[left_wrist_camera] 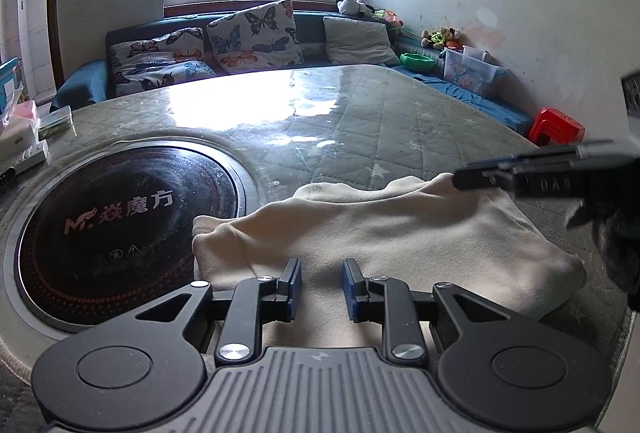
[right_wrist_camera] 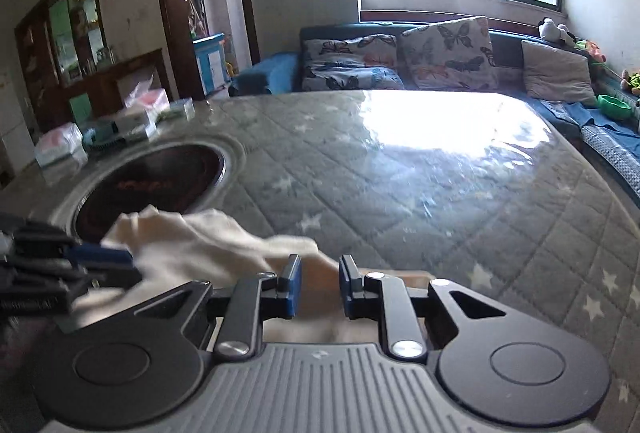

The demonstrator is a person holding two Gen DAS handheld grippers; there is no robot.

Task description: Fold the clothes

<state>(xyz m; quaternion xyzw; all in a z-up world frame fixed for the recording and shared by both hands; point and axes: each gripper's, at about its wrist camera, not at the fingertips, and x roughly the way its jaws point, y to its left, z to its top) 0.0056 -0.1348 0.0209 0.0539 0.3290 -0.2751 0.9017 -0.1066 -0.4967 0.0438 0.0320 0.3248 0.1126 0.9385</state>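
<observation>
A cream garment (left_wrist_camera: 384, 233) lies bunched on the quilted grey table cover (left_wrist_camera: 380, 121), its left end over the rim of a round black induction cooktop (left_wrist_camera: 120, 217). My left gripper (left_wrist_camera: 321, 287) is open just above the garment's near edge, nothing between its fingers. My right gripper (right_wrist_camera: 319, 285) is open over the garment's right end (right_wrist_camera: 208, 241). In the left wrist view the right gripper (left_wrist_camera: 480, 177) comes in from the right at the garment's far right corner. In the right wrist view the left gripper (right_wrist_camera: 100, 265) shows at the left over the cloth.
Boxes and tissue packs (right_wrist_camera: 132, 121) sit at the table's far left. A blue sofa with butterfly cushions (left_wrist_camera: 252, 37) runs behind the table. A red stool (left_wrist_camera: 556, 125) and a plastic bin (left_wrist_camera: 472, 69) stand at the right wall.
</observation>
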